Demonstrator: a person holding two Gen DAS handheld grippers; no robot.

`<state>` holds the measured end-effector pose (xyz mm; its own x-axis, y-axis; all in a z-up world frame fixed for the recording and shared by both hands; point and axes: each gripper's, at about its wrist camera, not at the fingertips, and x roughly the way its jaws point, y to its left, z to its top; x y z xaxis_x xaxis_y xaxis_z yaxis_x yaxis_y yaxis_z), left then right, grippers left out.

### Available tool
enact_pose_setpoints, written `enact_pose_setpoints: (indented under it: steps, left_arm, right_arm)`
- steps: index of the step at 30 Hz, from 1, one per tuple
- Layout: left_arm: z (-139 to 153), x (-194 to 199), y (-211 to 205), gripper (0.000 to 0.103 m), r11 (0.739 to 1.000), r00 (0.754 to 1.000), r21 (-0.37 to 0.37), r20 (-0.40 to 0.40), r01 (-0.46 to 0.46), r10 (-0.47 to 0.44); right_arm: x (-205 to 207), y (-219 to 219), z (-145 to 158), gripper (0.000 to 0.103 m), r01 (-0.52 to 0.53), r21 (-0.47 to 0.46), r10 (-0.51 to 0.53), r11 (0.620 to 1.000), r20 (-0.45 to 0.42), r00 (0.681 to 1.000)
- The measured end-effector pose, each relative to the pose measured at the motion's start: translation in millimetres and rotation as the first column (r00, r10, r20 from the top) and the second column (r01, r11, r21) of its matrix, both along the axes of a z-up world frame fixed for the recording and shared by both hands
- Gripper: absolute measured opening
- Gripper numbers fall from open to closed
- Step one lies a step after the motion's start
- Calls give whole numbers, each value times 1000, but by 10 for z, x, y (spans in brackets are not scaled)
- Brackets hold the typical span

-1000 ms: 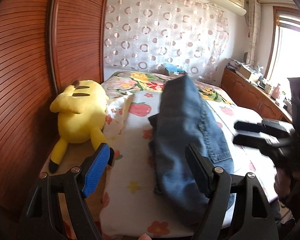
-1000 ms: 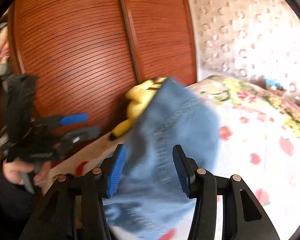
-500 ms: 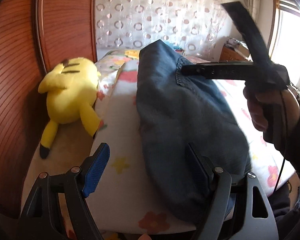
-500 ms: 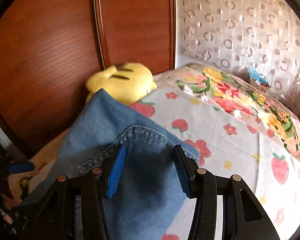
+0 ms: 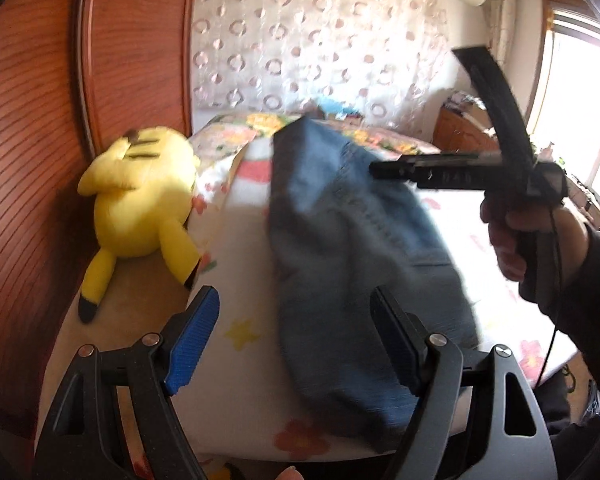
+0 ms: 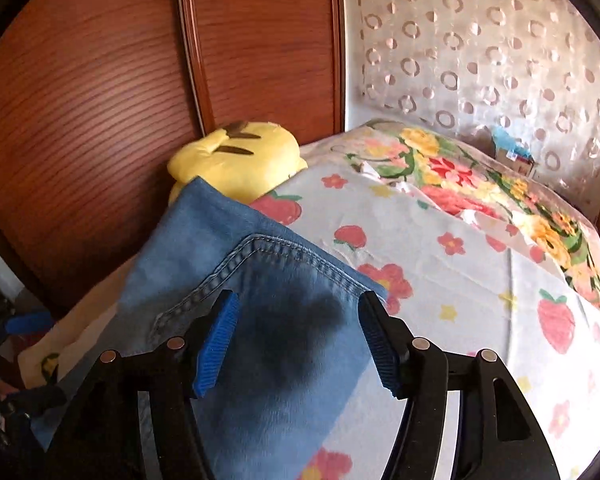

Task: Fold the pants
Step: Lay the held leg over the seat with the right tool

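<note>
Swung across since a second ago: right gripper, then off at the bed's right side in the left wrist view, now poised over the far half of the jeans. Jaws just been opening, denim lying beneath and between them but pads clear of it, hem seam just ahead of the tips. Left gripper spread wide at the near end of the bed, nothing pinched, right finger over the near fold of the jeans, blue left pad over bare flowered sheet. Jeans folded lengthwise, stretched along the middle of the bed from near edge toward the far end. Beside them to the left, yellow plush toy against the wooden wardrobe. Beyond, flowered quilt and circle-patterned curtain.
</note>
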<state>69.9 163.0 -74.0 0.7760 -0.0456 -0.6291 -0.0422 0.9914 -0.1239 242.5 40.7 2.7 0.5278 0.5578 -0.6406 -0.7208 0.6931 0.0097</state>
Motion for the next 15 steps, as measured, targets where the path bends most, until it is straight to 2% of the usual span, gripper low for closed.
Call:
enact_pose_setpoints:
  steps: [3, 6, 15]
  left_arm:
    - [66, -3, -138, 79, 999, 999, 0, 16, 48, -48]
    - [21, 47, -240, 79, 997, 997, 0, -4, 71, -71]
    - [-260, 182, -183, 79, 999, 995, 7, -90, 41, -40]
  right_arm:
    - [-54, -114, -55, 66, -6, 17, 6, 1000, -2, 1000]
    - [-59, -154, -92, 67, -6, 21, 6, 1000, -2, 1000]
    - [-135, -177, -132, 69, -10, 17, 10, 1000, -7, 1000]
